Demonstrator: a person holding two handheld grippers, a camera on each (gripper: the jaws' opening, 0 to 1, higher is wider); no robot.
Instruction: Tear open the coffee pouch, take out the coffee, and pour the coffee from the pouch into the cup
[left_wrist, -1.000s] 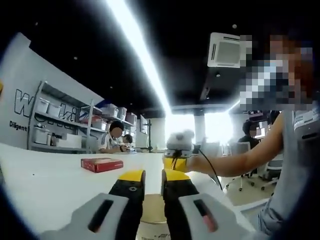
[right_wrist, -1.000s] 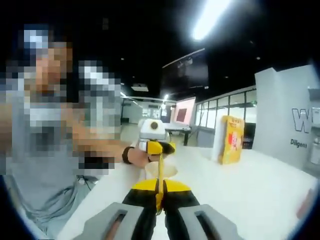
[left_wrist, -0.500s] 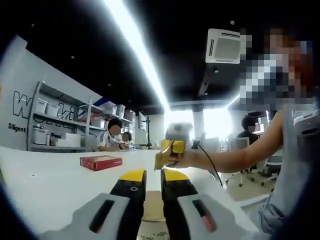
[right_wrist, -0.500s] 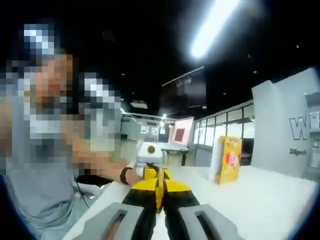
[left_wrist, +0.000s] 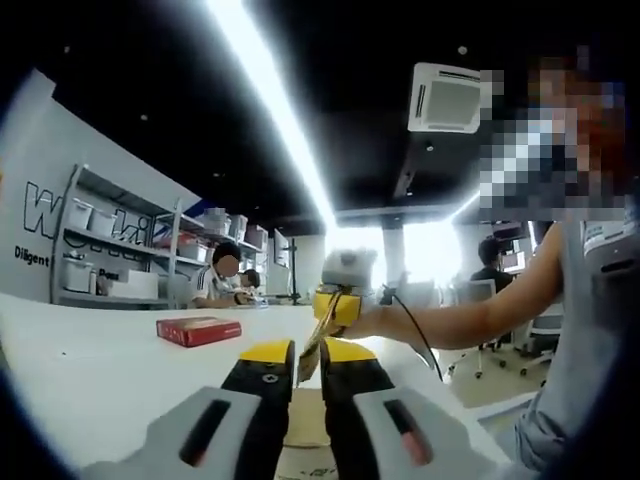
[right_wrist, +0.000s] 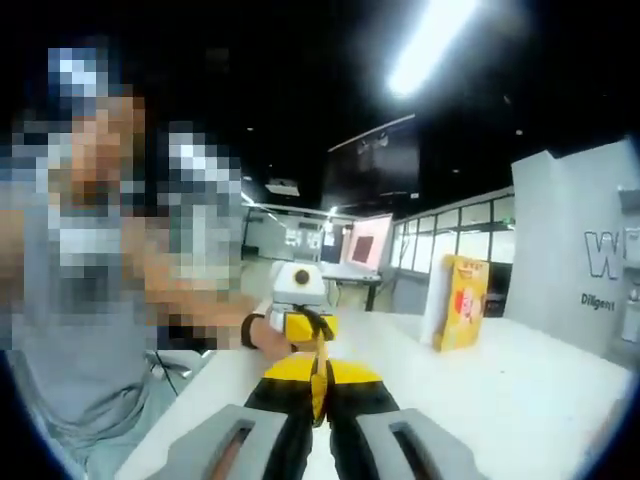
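This looks like an open-plan office or lab space. A long white table (left_wrist: 90, 370) runs ahead of the left tool, and beyond it to the left stand metal shelves (left_wrist: 110, 250) stacked with storage bins against a wall bearing large printed letters. People sit at desks (left_wrist: 225, 285) farther ahead, with office chairs (left_wrist: 545, 335) off to the right. Overhead run a black ceiling, a long strip light (left_wrist: 270, 100) and a ceiling air-conditioning unit (left_wrist: 445, 98). Ahead of the right tool are glass partition walls (right_wrist: 450, 255).
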